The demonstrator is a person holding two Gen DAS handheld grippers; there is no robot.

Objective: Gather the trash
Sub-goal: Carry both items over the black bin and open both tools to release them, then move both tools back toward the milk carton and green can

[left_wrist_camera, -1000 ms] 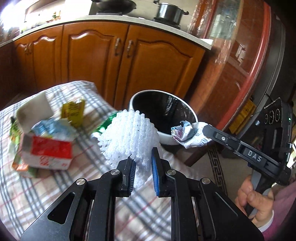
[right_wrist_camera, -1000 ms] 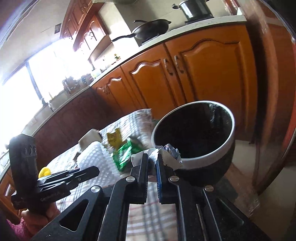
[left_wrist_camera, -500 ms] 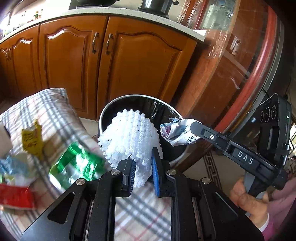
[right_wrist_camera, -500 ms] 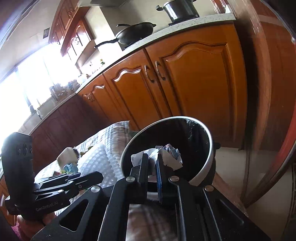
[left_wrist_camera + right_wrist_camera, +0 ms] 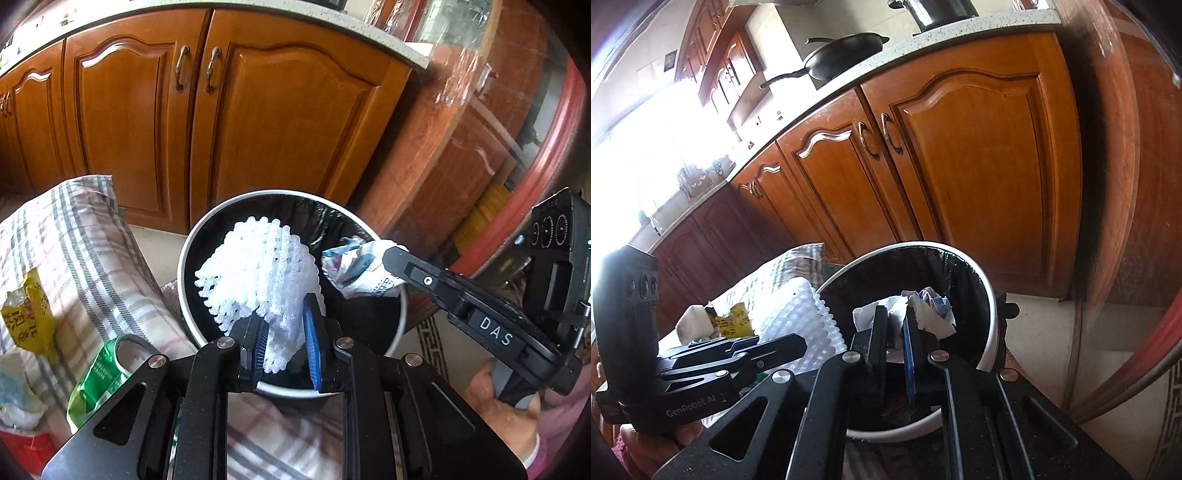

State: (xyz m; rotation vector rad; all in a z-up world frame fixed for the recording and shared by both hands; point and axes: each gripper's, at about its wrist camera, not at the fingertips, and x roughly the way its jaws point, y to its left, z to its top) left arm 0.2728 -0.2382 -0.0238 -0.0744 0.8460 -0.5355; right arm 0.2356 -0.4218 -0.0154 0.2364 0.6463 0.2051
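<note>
The left gripper has its blue pads either side of a white foam net; its jaws are opening, with the pads apart and the net's lower end between them. The net hangs over the mouth of the bin, a round pail with a white rim and a black liner.

The right gripper is clamped on a wad of crumpled paper, white with bluish print too creased to read, and holds it over the same bin. In the left wrist view this gripper's finger bears the letters "DAS" in white, with a hand round the handle below. In the right wrist view the left gripper's body reads "GenRobot.AI".

Just left of the bin stands a table under a plaid cloth of grey and pink lines. On it lies more trash — a green pack with white writing too blurred to read, nearest the bin, a yellow wrapper with red characters I cannot make out, and at the frame's lower left edge a red carton with a pale bag on top of it.

Behind the bin runs a row of orange-brown cabinets with curved metal handles, under a speckled pale counter. On the counter sit a black pan and, further right, a steel pot — only its lower part shows.
</note>
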